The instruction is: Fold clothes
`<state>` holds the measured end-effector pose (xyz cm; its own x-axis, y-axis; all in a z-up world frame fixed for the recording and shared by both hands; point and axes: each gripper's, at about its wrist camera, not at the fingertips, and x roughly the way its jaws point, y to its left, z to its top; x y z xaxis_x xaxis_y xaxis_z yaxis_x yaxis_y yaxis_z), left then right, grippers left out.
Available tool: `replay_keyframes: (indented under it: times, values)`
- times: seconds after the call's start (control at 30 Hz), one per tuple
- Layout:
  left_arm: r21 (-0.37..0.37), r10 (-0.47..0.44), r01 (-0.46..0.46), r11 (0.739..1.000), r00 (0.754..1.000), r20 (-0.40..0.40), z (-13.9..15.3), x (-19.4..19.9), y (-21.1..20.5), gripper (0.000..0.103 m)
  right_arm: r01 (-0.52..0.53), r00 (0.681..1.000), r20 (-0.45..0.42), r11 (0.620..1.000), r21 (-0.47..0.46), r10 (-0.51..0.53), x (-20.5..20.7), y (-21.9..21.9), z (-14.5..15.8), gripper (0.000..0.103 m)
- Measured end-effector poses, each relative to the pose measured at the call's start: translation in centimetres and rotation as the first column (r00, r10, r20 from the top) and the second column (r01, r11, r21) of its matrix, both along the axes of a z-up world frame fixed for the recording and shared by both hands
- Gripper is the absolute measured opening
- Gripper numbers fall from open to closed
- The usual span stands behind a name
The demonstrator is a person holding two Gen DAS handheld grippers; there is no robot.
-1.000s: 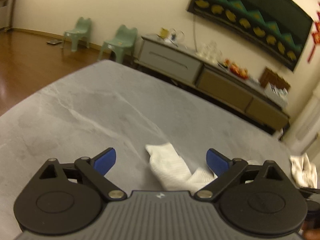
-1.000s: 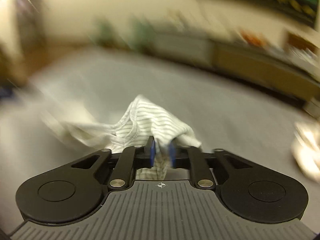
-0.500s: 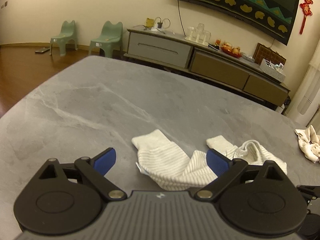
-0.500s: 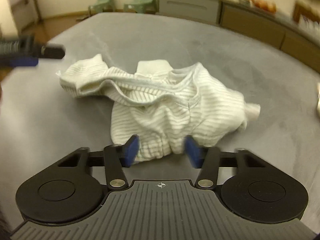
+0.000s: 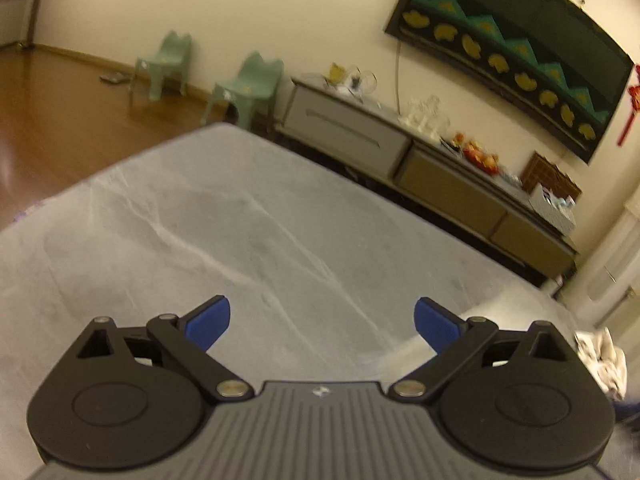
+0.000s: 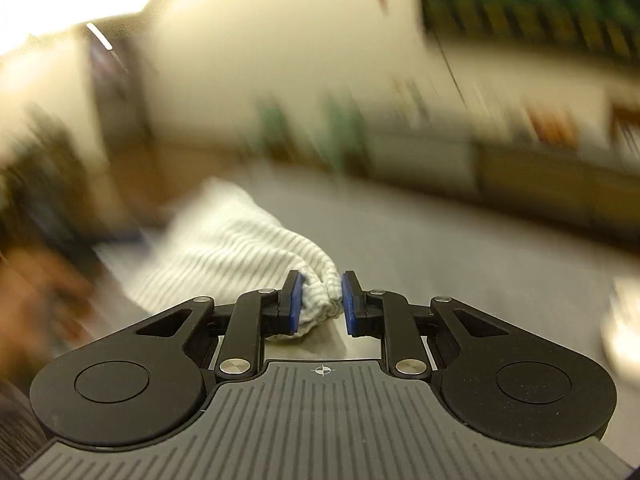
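Note:
My right gripper (image 6: 320,300) is shut on a bunched edge of the white striped garment (image 6: 224,252). The cloth trails away to the left over the grey table (image 6: 440,248). This view is heavily blurred by motion. My left gripper (image 5: 322,322) is open, and only bare grey table (image 5: 248,240) lies between its blue pads (image 5: 208,322). The striped garment does not show clearly in the left wrist view. A blurred hand (image 6: 36,292) is at the left edge of the right wrist view.
A second crumpled white cloth (image 5: 600,356) lies at the table's right side and shows as a pale blur (image 6: 622,328) in the right wrist view. Beyond the table stand a long low cabinet (image 5: 420,164) and two green chairs (image 5: 248,88) on a wooden floor.
My right gripper went from open around the garment to shut on its edge and is swinging fast. The left view has tilted up, and the garment has dropped out of it.

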<state>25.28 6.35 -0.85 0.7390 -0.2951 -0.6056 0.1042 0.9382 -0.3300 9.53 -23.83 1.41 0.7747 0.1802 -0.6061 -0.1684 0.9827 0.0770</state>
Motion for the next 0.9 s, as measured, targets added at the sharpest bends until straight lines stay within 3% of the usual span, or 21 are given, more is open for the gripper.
replay_keyframes:
  times: [0.1,0.2,0.27,0.3,0.47,0.53,0.57,0.6,0.67,0.73,0.8,0.9]
  values:
    - [0.026,0.011,-0.011,1.000,1.000,0.021,0.3,-0.1,-0.4,0.102,0.040,0.995,-0.085,0.997,-0.066,-0.045,0.3,0.3,-2.4,0.017]
    - [0.010,0.092,-0.093,0.996,0.994,0.060,1.0,0.0,0.9,0.102,-0.059,0.997,0.051,0.996,-0.069,0.063,1.4,3.8,3.3,0.015]
    - [-0.013,0.157,-0.156,0.988,0.984,0.083,1.4,0.1,2.1,0.102,-0.132,0.977,0.158,0.988,-0.080,0.143,2.3,6.5,8.3,0.000]
    - [-0.028,0.186,-0.184,0.982,0.979,0.084,1.6,0.2,2.8,0.102,-0.165,0.962,0.205,0.983,-0.084,0.179,2.6,7.6,10.6,0.000]
    - [-0.123,0.262,-0.253,0.960,0.963,0.060,2.1,0.2,6.6,0.102,-0.195,0.948,0.240,0.977,-0.087,0.210,0.7,8.3,13.5,0.000]
    - [-0.110,0.233,-0.227,0.968,0.971,0.049,1.9,0.3,6.1,0.102,-0.207,0.941,0.254,0.974,-0.088,0.223,0.0,8.6,14.7,0.007]
    - [-0.102,0.218,-0.213,0.972,0.975,0.043,1.8,0.3,5.8,0.102,-0.212,0.938,0.261,0.973,-0.089,0.229,-0.4,8.8,15.3,0.016]
    - [-0.095,0.203,-0.199,0.975,0.978,0.037,1.7,0.4,5.5,0.102,-0.217,0.940,0.251,0.973,-0.083,0.231,-0.5,8.8,15.1,0.032]
    - [-0.081,0.173,-0.171,0.982,0.985,0.025,1.4,0.5,5.0,0.102,-0.205,0.976,0.080,0.979,-0.003,0.204,0.8,8.5,8.2,0.060]
    - [-0.069,0.151,-0.149,0.986,0.988,0.018,1.2,0.5,4.4,0.102,-0.182,0.980,-0.069,0.982,0.042,0.185,2.8,8.8,0.4,0.060]
    - [-0.058,0.146,-0.144,0.988,0.989,0.022,1.0,0.4,4.0,0.102,-0.227,0.962,-0.149,0.974,0.029,0.228,3.9,10.5,-4.5,0.061]
    - [-0.038,0.130,-0.130,0.991,0.991,0.018,0.5,0.5,3.6,0.102,-0.254,0.960,-0.147,0.961,-0.108,0.237,5.4,12.3,-7.6,0.067]
